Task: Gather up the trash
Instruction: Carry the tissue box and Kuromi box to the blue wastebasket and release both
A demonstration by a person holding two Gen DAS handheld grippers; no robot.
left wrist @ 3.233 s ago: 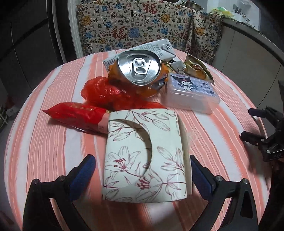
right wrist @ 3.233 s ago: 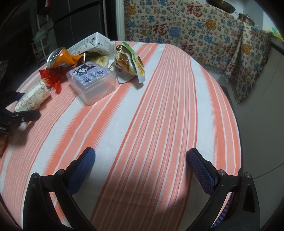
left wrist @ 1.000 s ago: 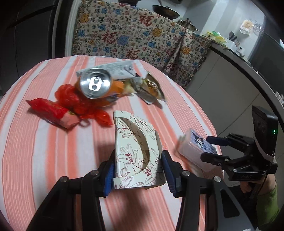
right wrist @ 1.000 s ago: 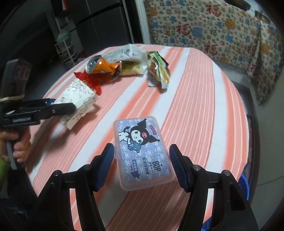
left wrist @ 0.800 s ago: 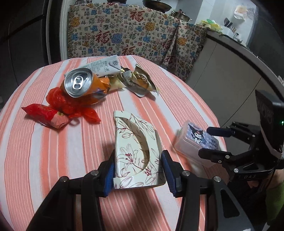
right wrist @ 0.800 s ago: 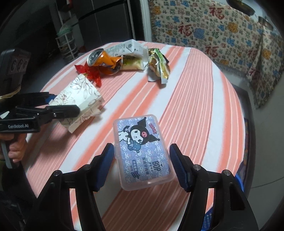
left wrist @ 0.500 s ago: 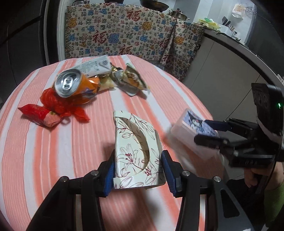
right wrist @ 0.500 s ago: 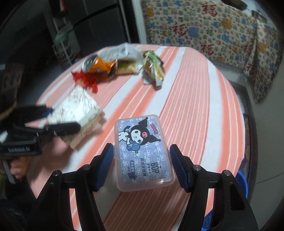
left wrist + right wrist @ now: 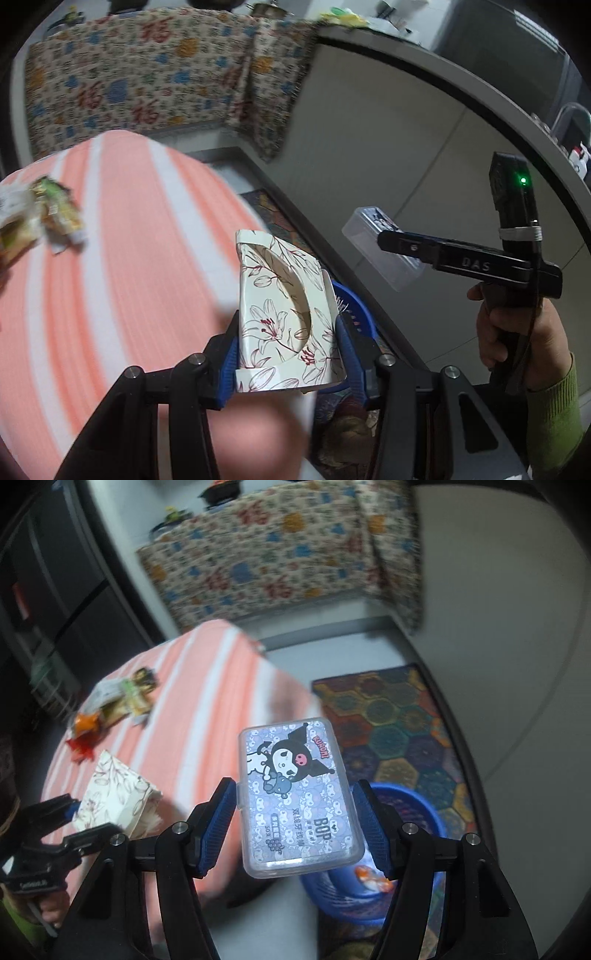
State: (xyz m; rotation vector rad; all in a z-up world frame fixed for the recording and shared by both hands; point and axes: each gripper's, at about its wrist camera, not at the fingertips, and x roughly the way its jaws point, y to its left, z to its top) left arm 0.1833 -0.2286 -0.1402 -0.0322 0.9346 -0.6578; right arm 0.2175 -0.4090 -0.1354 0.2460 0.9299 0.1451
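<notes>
Left gripper (image 9: 288,343): clamped on a white floral paper box (image 9: 280,317) with a curved cut-out, blue pads pressed against both of its sides; the box is lifted off the bench.
Right gripper (image 9: 295,825): gripping a clear plastic case (image 9: 295,797) printed with a cartoon character, one blue pad on each long side; the case is in the air.
Bench (image 9: 110,258): round, covered with an orange and white striped cloth, to the left of both grippers.
Blue basket (image 9: 413,808): on the floor directly beneath the plastic case; a scrap of orange and white wrapper lies inside it. In the left wrist view part of its rim shows just behind the paper box.
Remaining trash (image 9: 110,705): crumpled wrappers, an orange can and red plastic at the far side of the bench, blurred.
Rug (image 9: 391,716): patterned in coloured hexagons, on the floor beside the basket.
Person: a hand (image 9: 517,332) in a green sleeve holds the right gripper's handle.
</notes>
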